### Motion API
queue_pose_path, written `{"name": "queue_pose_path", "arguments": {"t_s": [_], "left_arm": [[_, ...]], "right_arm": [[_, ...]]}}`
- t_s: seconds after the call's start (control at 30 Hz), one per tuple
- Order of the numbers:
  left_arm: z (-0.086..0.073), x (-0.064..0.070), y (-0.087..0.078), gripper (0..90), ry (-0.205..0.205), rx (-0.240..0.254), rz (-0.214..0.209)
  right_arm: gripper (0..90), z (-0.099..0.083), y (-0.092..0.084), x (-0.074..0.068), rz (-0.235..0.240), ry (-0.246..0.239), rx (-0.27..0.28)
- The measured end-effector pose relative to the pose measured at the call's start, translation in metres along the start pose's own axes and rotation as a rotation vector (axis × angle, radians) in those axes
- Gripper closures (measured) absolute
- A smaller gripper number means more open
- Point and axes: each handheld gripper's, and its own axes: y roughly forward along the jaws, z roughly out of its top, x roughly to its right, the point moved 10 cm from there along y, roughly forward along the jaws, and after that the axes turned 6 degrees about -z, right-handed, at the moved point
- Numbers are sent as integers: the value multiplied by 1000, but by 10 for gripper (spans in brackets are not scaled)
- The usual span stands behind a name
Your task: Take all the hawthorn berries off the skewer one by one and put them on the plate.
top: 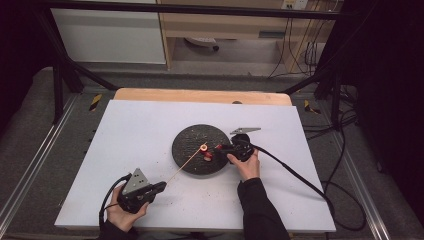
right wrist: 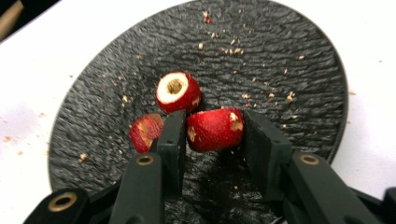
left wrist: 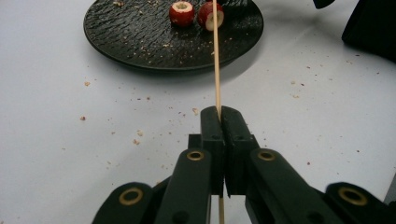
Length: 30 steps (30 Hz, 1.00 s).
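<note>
A round black plate [top: 186, 145] lies mid-table with red cored fruit pieces on it. My left gripper [top: 160, 186], near the front left, is shut on a thin wooden skewer [left wrist: 216, 70] that points toward the plate. The skewer's tip reaches the fruit [top: 203, 147]. Along the left gripper view the skewer crosses one fruit piece [left wrist: 205, 14], and another piece [left wrist: 181, 12] sits beside it. My right gripper [right wrist: 212, 133], at the plate's right side [top: 219, 147], is shut on a red fruit piece [right wrist: 215, 129] just above the plate. A hollow-cored piece [right wrist: 177, 92] and a third piece [right wrist: 145, 132] lie behind its jaws.
Crumbs [left wrist: 135, 140] are scattered over the white tabletop [top: 140, 125] and the plate [right wrist: 280, 65]. The right gripper's cable [top: 295, 175] trails off to the right. A wooden board edge [top: 200, 95] runs along the table's far side.
</note>
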Motion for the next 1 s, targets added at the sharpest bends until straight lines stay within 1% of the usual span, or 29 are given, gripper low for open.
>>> {"name": "queue_pose_path", "arguments": {"t_s": [0.1,0.17,0.23,0.27,0.37,0.4,0.57,0.67,0.73,0.77,0.9,1.0], "left_arm": [[0,-1,0,881,-3,-1,1],[0,-1,0,881,-6,0,1],[0,-2,1,881,-9,3,3],[1,-2,1,881,-11,4,2],[2,-3,1,881,-17,4,2],[2,-3,1,881,-17,3,3],[5,-4,2,881,-28,7,1],[9,-5,2,881,-39,10,-4],[12,-6,3,881,-51,12,-9],[14,-7,3,881,-56,14,-12],[25,-12,7,881,-57,13,-8],[34,-15,10,881,-62,14,-7]], "right_arm": [[584,-4,3,1,-20,-23,-11],[542,-4,1,0,-23,-25,-7],[521,-2,-3,-1,-24,-38,1],[503,-1,-6,-2,-25,-40,7],[446,3,-18,-3,-37,-66,29],[424,4,-23,-5,-33,-66,38],[260,2,-45,-6,-30,-65,71],[190,-5,-57,-6,-32,-62,83],[124,-11,-63,-5,-44,-68,89],[98,-15,-66,-4,-52,-66,83],[34,-34,-75,0,-72,-69,63],[19,-49,-80,3,-79,-69,53]]}}
